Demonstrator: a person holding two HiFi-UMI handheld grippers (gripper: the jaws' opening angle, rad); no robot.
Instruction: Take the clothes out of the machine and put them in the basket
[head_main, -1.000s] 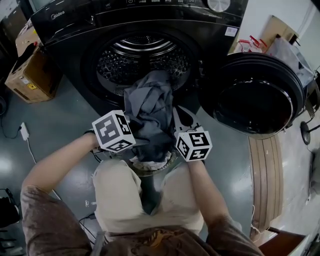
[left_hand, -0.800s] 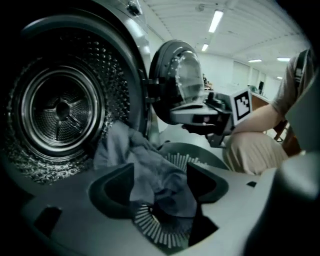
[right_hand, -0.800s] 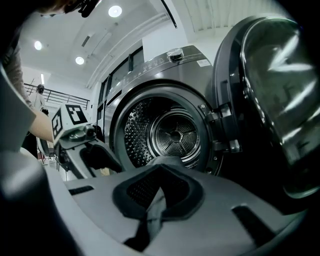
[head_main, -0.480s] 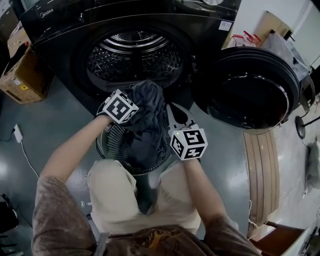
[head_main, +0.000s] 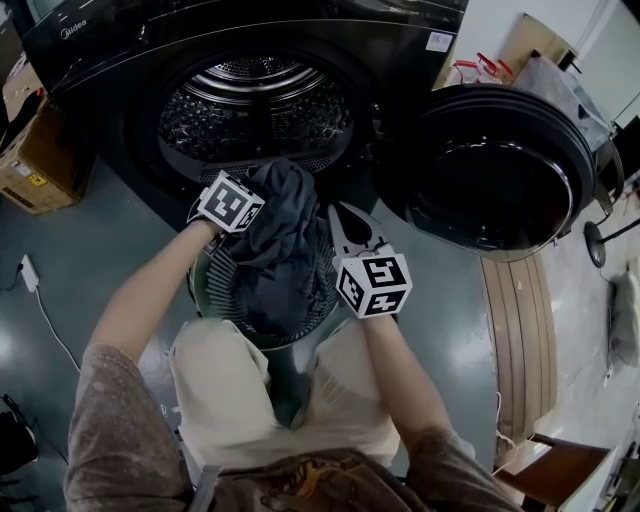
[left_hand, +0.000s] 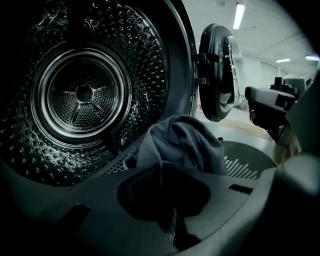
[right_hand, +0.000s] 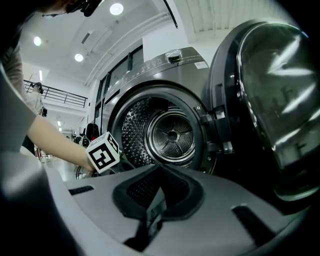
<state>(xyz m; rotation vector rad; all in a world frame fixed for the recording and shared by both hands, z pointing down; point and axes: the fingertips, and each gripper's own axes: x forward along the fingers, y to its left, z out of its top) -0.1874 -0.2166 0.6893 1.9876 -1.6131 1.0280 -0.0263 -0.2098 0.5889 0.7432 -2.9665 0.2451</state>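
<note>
A dark grey garment (head_main: 280, 230) is heaped in the round slatted basket (head_main: 205, 290) that stands on the floor under the machine's open drum (head_main: 255, 105). My left gripper (head_main: 255, 205) is at the heap's upper left, by the drum's lip, with its jaws shut. In the left gripper view the garment (left_hand: 185, 142) rises right beyond my left gripper (left_hand: 170, 220); whether any fabric is pinched is hidden. My right gripper (head_main: 345, 225) hangs over the basket's right rim, shut and empty, pointing at the drum (right_hand: 172, 135). No clothes show inside the drum (left_hand: 85, 95).
The machine's round door (head_main: 495, 170) stands swung open at the right, close to my right gripper. A cardboard box (head_main: 30, 150) sits on the floor at the left, with a white plug and cable (head_main: 22, 272) nearby. My knees are just behind the basket.
My left gripper let go of the garment, moved from the basket's near-left side up to the drum's lip and closed. The garment sank lower into the basket. The right gripper stayed put.
</note>
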